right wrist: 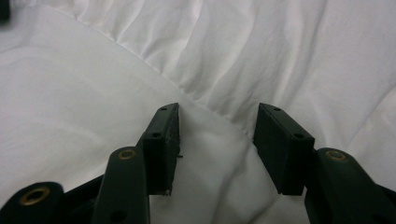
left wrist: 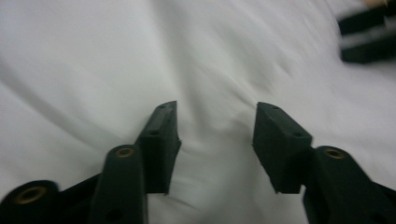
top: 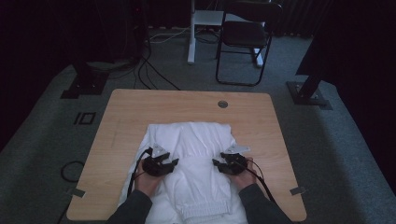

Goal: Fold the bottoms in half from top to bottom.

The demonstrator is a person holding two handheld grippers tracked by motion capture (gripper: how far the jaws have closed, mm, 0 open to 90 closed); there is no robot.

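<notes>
A white garment [top: 196, 137] lies spread on the wooden table [top: 140, 102], its ribbed hem toward the near edge. My left gripper [top: 173, 162] rests low over the cloth at the left and points right, its jaws apart. My right gripper [top: 216, 162] faces it from the right, jaws also apart. In the left gripper view the left gripper [left wrist: 217, 109] has wrinkled fabric [left wrist: 93, 70] under it, nothing pinched, and the right gripper [left wrist: 366, 35] shows at the top right. In the right gripper view the right gripper [right wrist: 218, 109] straddles a gathered seam [right wrist: 154, 51].
A round cable hole [top: 222, 104] sits near the table's far edge. Beyond the table stand a black folding chair [top: 245, 37] and a white post [top: 191, 32]. Cables [top: 149, 74] run over the grey carpet, and stand feet [top: 84, 84] flank the table.
</notes>
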